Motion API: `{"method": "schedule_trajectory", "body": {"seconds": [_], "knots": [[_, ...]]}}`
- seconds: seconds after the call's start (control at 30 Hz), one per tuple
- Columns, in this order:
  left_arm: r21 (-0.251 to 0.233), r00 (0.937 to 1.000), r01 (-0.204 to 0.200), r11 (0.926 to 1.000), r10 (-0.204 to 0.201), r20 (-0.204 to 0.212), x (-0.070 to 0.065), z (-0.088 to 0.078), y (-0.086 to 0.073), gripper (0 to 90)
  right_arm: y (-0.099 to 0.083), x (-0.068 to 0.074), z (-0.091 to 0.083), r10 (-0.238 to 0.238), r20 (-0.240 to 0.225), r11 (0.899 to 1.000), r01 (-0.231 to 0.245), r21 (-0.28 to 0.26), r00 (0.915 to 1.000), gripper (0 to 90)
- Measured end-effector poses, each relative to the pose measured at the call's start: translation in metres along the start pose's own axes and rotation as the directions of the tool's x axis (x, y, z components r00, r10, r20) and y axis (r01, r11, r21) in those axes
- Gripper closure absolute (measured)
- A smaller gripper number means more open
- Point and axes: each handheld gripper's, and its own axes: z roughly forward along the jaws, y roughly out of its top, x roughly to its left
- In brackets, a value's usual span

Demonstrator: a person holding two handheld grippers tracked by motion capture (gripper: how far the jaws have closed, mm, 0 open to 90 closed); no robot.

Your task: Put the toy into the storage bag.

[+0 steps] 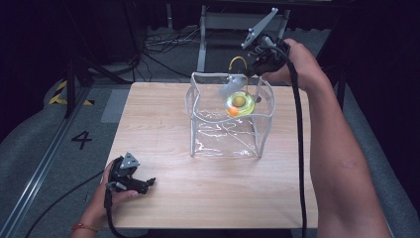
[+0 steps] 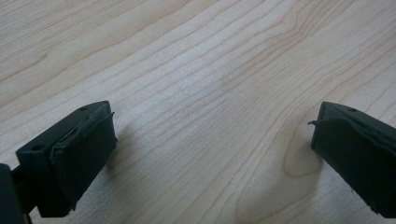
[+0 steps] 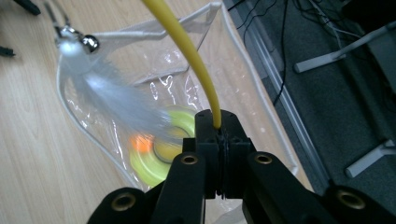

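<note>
Cat toy (image 1: 239, 101): one; yellow-green disc with orange ball, white feather (image 3: 109, 95), bell, held over the clear bag (image 1: 225, 141).
Toy axis: yellow wand (image 3: 187, 51) arcs upward from the right gripper (image 3: 218, 130), disc hanging low inside the bag's mouth.
Right gripper: one; jaws clamped tight on the wand.
Left gripper (image 1: 148, 182): one; jaws spread wide, nothing between, resting on the table (image 1: 163, 134).
Surface: light wooden table; grey floor, cables beyond.
</note>
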Motion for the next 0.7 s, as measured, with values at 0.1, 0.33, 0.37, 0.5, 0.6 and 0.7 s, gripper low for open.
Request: {"method": "schedule_trajectory", "body": {"seconds": [0.1, 0.33, 0.37, 0.5, 0.6, 0.7], "knots": [[0.000, 1.0000, 0.000, 1.0000, 0.000, 0.000, 0.000, 0.000, 0.000, 0.2, -0.006, 0.002, 0.013, 0.001, -0.015, 1.000, -0.001, 0.020, 0.9999, 88.5], [-0.002, 1.0000, -0.002, 1.0000, 0.002, -0.001, 0.000, 0.000, 0.000, 0.2, -0.019, 0.010, 0.045, -0.003, -0.065, 0.999, 0.007, 0.050, 0.9979, 88.5], [0.003, 1.0000, 0.008, 1.0000, -0.008, 0.004, -0.001, 0.000, 0.000, 0.1, -0.020, 0.012, 0.049, -0.003, -0.067, 0.998, 0.006, 0.055, 0.9978, 88.5], [0.003, 1.0000, 0.006, 1.0000, -0.006, 0.004, 0.000, 0.000, 0.000, 0.2, -0.025, 0.018, 0.066, -0.010, -0.096, 0.996, 0.019, 0.088, 0.9954, 88.4], [0.000, 1.0000, 0.000, 1.0000, 0.000, 0.000, 0.000, 0.000, 0.000, 0.2, -0.027, 0.021, 0.072, -0.013, -0.109, 0.995, 0.023, 0.093, 0.9939, 88.5], [-0.001, 1.0000, 0.000, 1.0000, 0.000, 0.001, 0.000, 0.000, 0.000, 0.1, -0.030, 0.023, 0.079, -0.011, -0.120, 0.994, 0.024, 0.108, 0.9927, 88.5]]}}
